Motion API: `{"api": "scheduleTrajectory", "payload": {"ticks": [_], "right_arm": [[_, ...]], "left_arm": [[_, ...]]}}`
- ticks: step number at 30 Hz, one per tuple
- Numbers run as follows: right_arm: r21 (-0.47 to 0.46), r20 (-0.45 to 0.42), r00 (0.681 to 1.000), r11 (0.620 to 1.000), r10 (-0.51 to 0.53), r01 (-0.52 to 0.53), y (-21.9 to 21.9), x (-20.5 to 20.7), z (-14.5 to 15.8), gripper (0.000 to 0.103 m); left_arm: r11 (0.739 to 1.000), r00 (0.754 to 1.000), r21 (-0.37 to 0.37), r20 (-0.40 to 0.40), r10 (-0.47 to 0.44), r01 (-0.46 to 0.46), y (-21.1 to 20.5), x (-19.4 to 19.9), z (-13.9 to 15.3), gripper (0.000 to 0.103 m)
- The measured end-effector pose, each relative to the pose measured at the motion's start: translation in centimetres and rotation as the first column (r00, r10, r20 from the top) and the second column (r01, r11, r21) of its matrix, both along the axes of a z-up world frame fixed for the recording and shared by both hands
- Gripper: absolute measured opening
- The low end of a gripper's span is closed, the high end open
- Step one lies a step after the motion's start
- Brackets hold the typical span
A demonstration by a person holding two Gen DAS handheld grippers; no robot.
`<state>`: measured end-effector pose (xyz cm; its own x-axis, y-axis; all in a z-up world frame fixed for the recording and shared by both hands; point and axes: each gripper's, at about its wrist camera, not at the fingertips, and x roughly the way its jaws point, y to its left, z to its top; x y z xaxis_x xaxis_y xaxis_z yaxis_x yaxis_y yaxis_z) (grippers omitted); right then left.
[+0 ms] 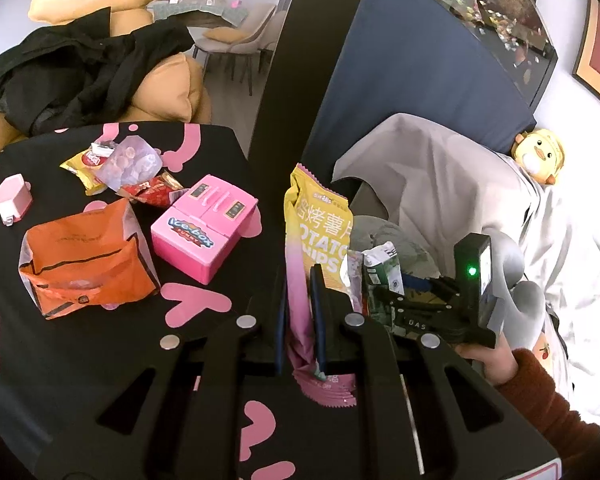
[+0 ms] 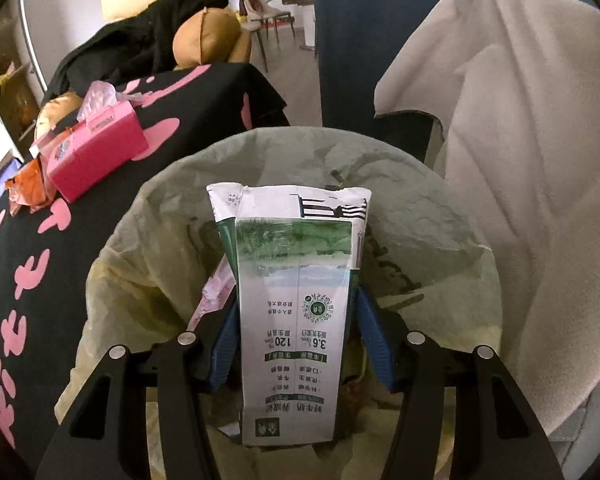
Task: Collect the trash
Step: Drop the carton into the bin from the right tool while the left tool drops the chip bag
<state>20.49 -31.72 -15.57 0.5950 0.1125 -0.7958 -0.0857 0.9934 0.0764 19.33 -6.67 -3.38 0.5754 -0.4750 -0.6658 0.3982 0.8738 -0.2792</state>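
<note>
The left wrist view looks from close above the surface (image 1: 80, 360) edge, toward the sofa. The right wrist view looks down into the trash bag (image 2: 420, 208), very near. Both views share the pink toy box (image 1: 204, 228) (image 2: 96, 152).

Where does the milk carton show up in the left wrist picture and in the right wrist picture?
Left wrist view: the milk carton is right of centre, held in the right tongs, beside the chip bag.
Right wrist view: the milk carton fills the centre, between the blue pads, over the trash bin.
Shared landmark: the pink toy fridge on the black table.
</note>
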Motion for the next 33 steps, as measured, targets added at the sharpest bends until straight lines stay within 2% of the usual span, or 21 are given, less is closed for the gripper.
{"api": "scheduleTrajectory", "payload": {"ticks": [1, 4, 10, 16, 20, 24, 25, 26, 27, 28, 33], "right_arm": [[0.004, 0.024, 1.0, 1.0, -0.002, 0.002, 0.0, -0.4, 0.4, 0.054], [0.018, 0.088, 0.996, 1.0, -0.014, 0.012, -0.4, -1.5, 2.3, 0.064], [0.023, 0.222, 0.974, 0.999, -0.041, 0.037, -1.6, -4.8, 7.1, 0.065], [0.053, 0.301, 0.946, 0.993, -0.117, 0.106, -4.7, -7.4, 10.7, 0.065], [0.06, 0.341, 0.929, 0.989, -0.146, 0.134, -6.1, -8.5, 12.0, 0.065], [0.068, 0.344, 0.922, 0.984, -0.179, 0.165, -7.4, -9.0, 12.0, 0.065], [0.074, 0.341, 0.921, 0.982, -0.186, 0.171, -7.7, -9.0, 11.9, 0.065], [0.083, 0.338, 0.921, 0.981, -0.195, 0.177, -7.9, -9.0, 11.7, 0.065], [0.089, 0.335, 0.921, 0.98, -0.197, 0.178, -8.0, -9.0, 11.5, 0.065], [0.097, 0.332, 0.922, 0.979, -0.199, 0.177, -8.2, -9.1, 11.4, 0.065], [0.105, 0.339, 0.921, 0.981, -0.19, 0.164, -7.8, -9.2, 11.0, 0.065]], "left_arm": [[1.0, 1.0, 0.001, 0.0, -0.002, 0.002, -0.1, 0.0, 0.0, 0.01], [1.0, 1.0, 0.0, 0.002, -0.014, 0.014, -0.3, 0.0, 0.0, 0.01], [0.997, 0.997, -0.005, -0.004, -0.072, 0.072, -2.3, 0.0, -0.5, 0.01], [0.988, 0.988, 0.006, -0.021, -0.151, 0.152, -5.9, 0.9, -1.5, 0.01], [0.982, 0.982, -0.019, 0.009, -0.19, 0.19, -8.7, 2.0, -0.8, 0.01], [0.971, 0.972, -0.046, 0.0, -0.236, 0.236, -11.6, 3.5, -1.5, 0.01], [0.969, 0.971, -0.065, -0.012, -0.239, 0.238, -12.2, 4.0, -2.0, 0.015], [0.967, 0.969, -0.086, -0.027, -0.244, 0.241, -12.5, 4.4, -2.4, 0.035], [0.967, 0.97, -0.105, -0.048, -0.239, 0.234, -12.8, 4.9, -3.1, 0.046], [0.967, 0.97, -0.113, -0.054, -0.235, 0.228, -12.9, 5.1, -3.3, 0.052], [0.981, 0.981, -0.066, -0.054, -0.185, 0.181, -11.7, 5.3, -4.4, 0.052]]}}
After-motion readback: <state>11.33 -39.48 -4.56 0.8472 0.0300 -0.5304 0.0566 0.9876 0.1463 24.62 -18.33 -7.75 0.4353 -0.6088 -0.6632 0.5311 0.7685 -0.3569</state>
